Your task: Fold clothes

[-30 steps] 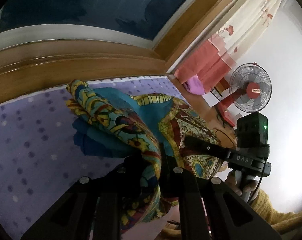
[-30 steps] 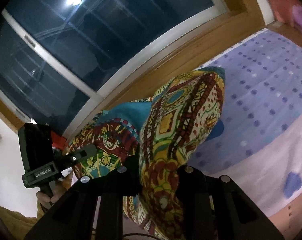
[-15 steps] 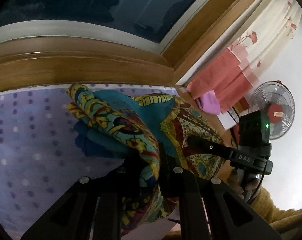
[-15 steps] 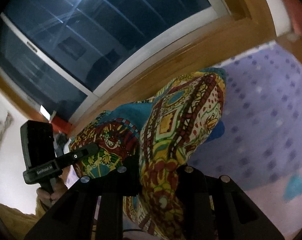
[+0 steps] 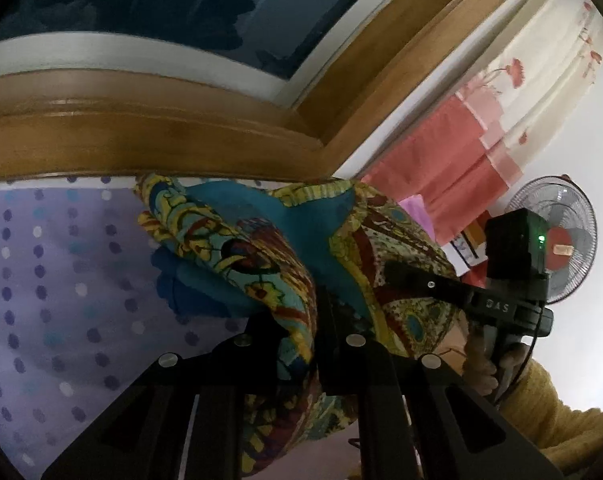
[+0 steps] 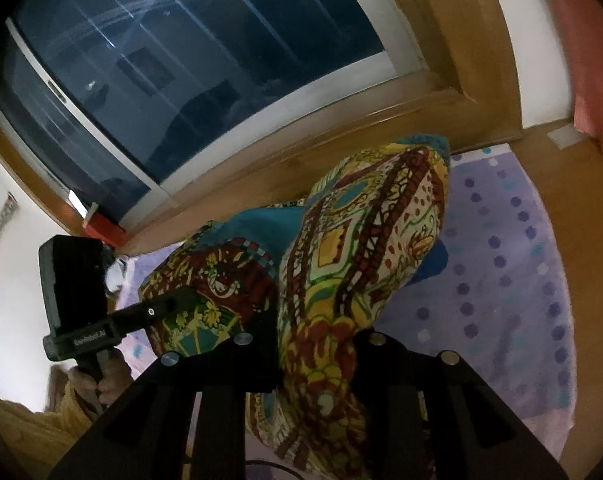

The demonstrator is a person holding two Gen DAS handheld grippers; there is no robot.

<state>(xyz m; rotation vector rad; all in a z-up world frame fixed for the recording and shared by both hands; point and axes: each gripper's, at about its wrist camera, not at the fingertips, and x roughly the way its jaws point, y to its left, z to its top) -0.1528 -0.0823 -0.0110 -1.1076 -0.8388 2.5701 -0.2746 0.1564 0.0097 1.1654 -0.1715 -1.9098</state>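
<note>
A colourful patterned garment in teal, yellow and red hangs bunched between both grippers, lifted over the purple dotted bedsheet. My left gripper is shut on one fold of it, with cloth spilling below the fingers. In the right wrist view the same garment is pinched by my right gripper, which is shut on a thick wad. Each gripper shows in the other's view: the right gripper held by a hand in a yellow sleeve, the left gripper at the far left.
A dark window with a wooden frame runs along the bed's far side. A red and cream curtain, a pink cloth and a standing fan are at the right. The sheet's far corner meets bare wood.
Both hands have carried the garment sideways along the bed towards the curtain end; the window frame's corner and the sheet's corner have come into view. Both grips are unchanged.
</note>
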